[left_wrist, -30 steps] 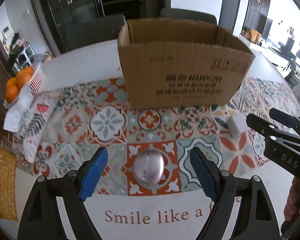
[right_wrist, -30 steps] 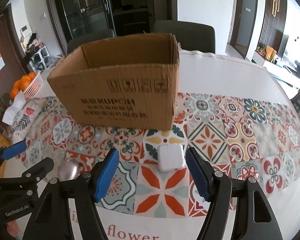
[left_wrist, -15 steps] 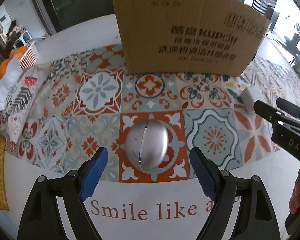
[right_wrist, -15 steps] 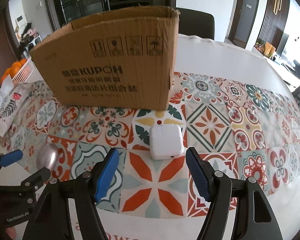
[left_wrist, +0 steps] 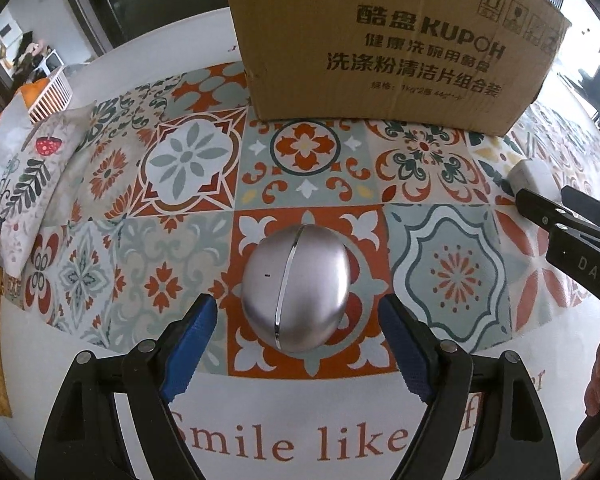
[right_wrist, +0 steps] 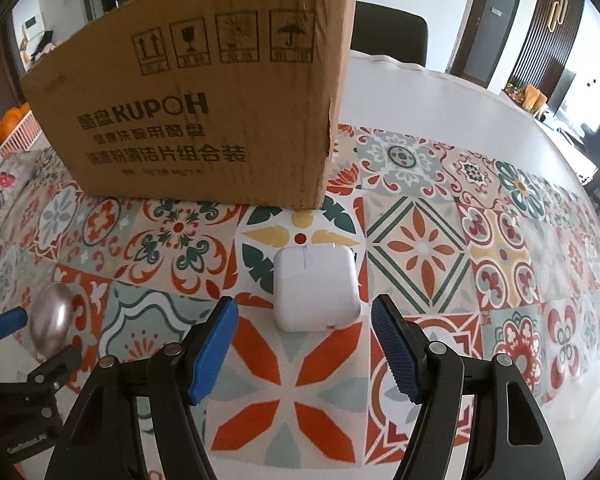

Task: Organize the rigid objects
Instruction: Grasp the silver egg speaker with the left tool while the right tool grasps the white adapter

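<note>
Before the cardboard box (left_wrist: 392,40), both spread hand-held grippers, left (left_wrist: 296,346) and right (right_wrist: 304,346), have closed in on the metal egg (left_wrist: 296,288) and white charger (right_wrist: 316,288), grasps likely next.

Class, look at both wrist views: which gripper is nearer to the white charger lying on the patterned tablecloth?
Right. The right gripper has the white charger just ahead between its open fingers; the left gripper is off beside it, at the silver ball.

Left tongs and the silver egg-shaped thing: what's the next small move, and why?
Probably ease the left tongs forward a little, then close. They are open, and the silver egg-shaped object lies centred between the blue pads, its far half beyond their tips, untouched on the tablecloth.
</note>
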Tool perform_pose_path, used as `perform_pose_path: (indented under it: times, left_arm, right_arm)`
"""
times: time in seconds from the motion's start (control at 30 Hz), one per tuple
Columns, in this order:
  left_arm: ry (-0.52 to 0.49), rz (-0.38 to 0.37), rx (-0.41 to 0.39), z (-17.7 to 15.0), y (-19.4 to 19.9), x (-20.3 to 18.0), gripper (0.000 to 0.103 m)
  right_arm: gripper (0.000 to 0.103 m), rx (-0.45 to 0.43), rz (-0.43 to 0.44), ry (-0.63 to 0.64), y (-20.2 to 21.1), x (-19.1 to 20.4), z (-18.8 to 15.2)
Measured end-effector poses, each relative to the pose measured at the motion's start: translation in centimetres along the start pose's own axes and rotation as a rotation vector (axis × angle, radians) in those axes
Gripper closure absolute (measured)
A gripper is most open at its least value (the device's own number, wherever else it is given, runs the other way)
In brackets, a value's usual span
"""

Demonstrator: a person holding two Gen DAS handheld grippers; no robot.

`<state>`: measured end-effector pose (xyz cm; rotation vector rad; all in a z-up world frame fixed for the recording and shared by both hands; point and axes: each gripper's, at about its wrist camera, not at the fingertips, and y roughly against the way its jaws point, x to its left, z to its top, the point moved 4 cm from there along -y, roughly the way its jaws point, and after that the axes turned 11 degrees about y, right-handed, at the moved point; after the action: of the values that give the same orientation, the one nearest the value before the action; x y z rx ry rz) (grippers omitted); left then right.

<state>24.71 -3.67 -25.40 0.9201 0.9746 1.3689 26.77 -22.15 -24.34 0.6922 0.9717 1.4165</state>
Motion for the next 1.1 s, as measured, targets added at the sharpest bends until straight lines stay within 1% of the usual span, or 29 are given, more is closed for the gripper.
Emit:
perform_pose_path:
  times: [0.13,0.27,0.33,0.37,0.43,0.47,0.57,0.6,0.63,0.87,1.1]
  left_arm:
    - [0.014,-0.007,0.019,0.2,-0.6,-0.1,0.029]
    - [0.026,-0.022,0.022,0.4,-0.9,-0.1,0.031]
    - [0.032,-0.038,0.023,0.5,-1.0,-0.1,0.037]
    - [0.035,-0.040,0.019,0.6,-1.0,-0.1,0.040]
    - [0.041,-0.044,0.013,0.6,-0.8,-0.2,0.048]
    - [0.041,-0.044,0.008,0.6,-0.7,-0.2,0.050]
    - [0.040,-0.045,0.001,0.5,-0.6,-0.4,0.050]
    - [0.041,-0.046,-0.003,0.5,-0.6,-0.4,0.050]
    - [0.040,-0.045,-0.006,0.5,-0.6,-0.4,0.050]
    - [0.046,-0.065,-0.008,0.5,-0.4,-0.4,0.051]
    - [0.040,-0.092,-0.037,0.6,0.5,-0.6,0.051]
  right_arm:
    - [0.033,0.006,0.004,-0.008,-0.9,-0.2,0.4]
    - [0.033,0.009,0.011,-0.008,-1.6,-0.3,0.8]
    - [0.033,0.008,0.026,-0.010,-2.0,-0.3,1.1]
    - [0.033,0.006,0.032,-0.012,-2.2,-0.3,1.2]
    - [0.033,0.004,0.047,-0.015,-2.6,-0.4,1.2]
    - [0.034,0.006,0.053,-0.017,-2.6,-0.4,1.3]
    - [0.042,0.006,0.046,-0.027,-3.2,-0.8,1.4]
    - [0.052,0.007,0.042,-0.024,-3.4,-0.9,1.6]
    - [0.056,0.012,0.041,-0.020,-3.5,-0.9,1.5]
    - [0.057,0.003,0.063,-0.006,-3.0,0.2,0.8]
    - [0.057,-0.028,0.069,-0.026,-0.7,0.7,0.2]
